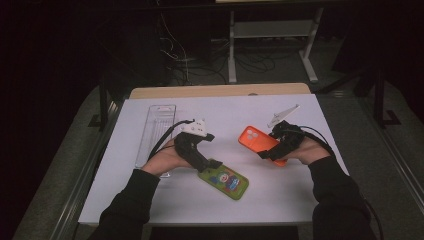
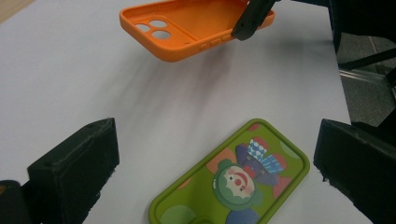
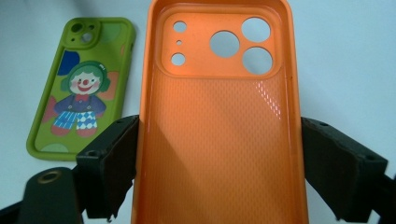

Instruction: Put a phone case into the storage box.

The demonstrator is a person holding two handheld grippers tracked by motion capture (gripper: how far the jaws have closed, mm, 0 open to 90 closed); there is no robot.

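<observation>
The right gripper (image 1: 272, 150) clamps the orange phone case (image 3: 219, 121) across its long edges at frame centre, light and flexible so likely best pinched there, while the left gripper (image 2: 215, 163) hangs apart over the green case (image 2: 233, 182) at lower right

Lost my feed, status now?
Right gripper shut on orange case, lifted off table. Left gripper open over green clown case, flat on white sheet. Nothing between them.
</observation>
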